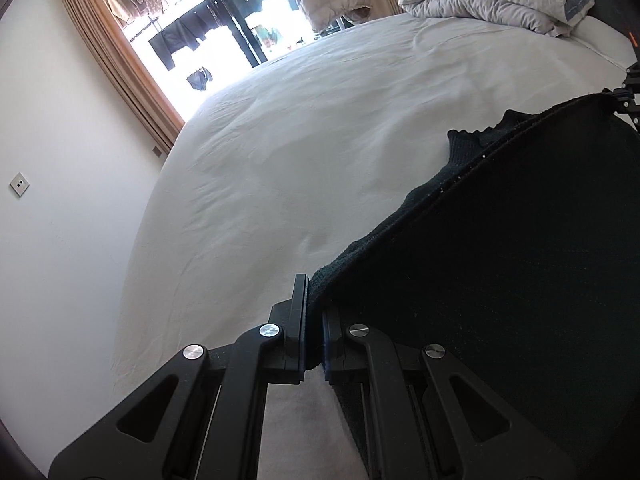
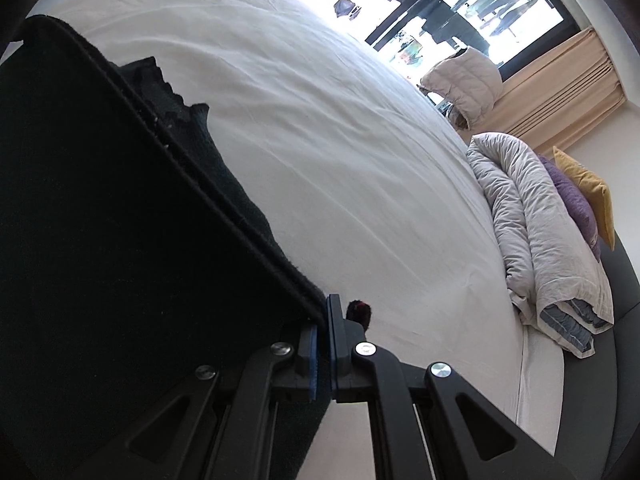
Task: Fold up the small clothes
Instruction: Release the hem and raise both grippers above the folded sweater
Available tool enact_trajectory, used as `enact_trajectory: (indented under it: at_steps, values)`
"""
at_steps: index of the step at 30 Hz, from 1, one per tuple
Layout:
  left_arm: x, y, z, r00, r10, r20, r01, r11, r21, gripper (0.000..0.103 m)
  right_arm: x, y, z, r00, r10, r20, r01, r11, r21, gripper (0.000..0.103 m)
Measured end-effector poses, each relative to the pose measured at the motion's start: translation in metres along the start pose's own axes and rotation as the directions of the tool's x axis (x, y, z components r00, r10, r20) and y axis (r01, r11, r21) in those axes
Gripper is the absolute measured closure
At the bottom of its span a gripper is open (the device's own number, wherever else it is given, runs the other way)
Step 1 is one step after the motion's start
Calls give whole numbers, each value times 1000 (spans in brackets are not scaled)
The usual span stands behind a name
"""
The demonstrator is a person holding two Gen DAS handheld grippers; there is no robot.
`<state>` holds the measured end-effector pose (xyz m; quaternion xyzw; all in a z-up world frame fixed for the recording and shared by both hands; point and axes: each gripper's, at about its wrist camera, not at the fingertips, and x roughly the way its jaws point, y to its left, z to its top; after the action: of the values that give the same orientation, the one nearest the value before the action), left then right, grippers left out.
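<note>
1. left tongs (image 1: pixel 310 312) pinch one corner of the dark knit garment (image 1: pixel 500 260); right tongs (image 2: pixel 324 320) pinch the opposite corner.
2. garment's held edge spans between both tongs, stretched above the white bed (image 1: pixel 300 140); a frilled part rests on the bed beyond.

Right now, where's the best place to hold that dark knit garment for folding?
At its two ends of one straight hem, as now: the left hand-held gripper pinches one corner and the right hand-held gripper the other. Held so, the garment hangs flat and taut over the bed, ready to lay down evenly.
</note>
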<state>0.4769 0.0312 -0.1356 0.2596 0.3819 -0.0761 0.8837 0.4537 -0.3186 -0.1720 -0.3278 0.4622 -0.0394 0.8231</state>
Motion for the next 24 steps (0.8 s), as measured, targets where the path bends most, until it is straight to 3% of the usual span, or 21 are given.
enact_trajectory:
  at_steps: [5, 10, 12, 13, 14, 15, 17, 21, 23, 24]
  values:
    - [23, -11, 8, 999, 25, -29, -25, 1000, -10, 93, 18, -3, 0, 999, 34, -37, -31, 996, 82, 98]
    - [40, -12, 11, 999, 17, -50, -19, 999, -33, 86, 38, -13, 4, 996, 29, -82, -14, 982, 186, 84]
    - [39, -8, 13, 998, 46, -41, -48, 998, -29, 67, 37, -14, 2, 996, 21, -84, -3, 978, 210, 77]
    - [38, -3, 14, 996, 75, -37, -76, 997, -34, 34, 36, -15, 0, 996, 4, -86, 15, 976, 217, 73]
    - [35, 3, 13, 993, 114, -24, -115, 993, -40, 13, 36, -18, -2, 996, -22, -91, 43, 972, 229, 57]
    - [31, 10, 12, 989, 147, -5, -147, 988, -49, 11, 35, -23, -5, 993, -62, -102, 86, 964, 251, 30]
    - [26, 27, 10, 988, 154, -11, -154, 984, -88, 11, 32, -39, -14, 992, -84, -99, 111, 941, 321, 8]
    - [7, 51, 2, 985, 175, -8, -174, 972, -161, 11, 18, -68, -38, 989, -84, -124, 133, 875, 465, 10]
    - [-9, 53, -3, 988, 153, 9, -148, 970, -195, 11, 1, -84, -56, 999, -2, -53, 33, 807, 589, 15]
    - [-17, 52, -6, 990, 138, 22, -130, 969, -210, 11, -9, -91, -70, 997, 75, 26, -73, 746, 662, 16]
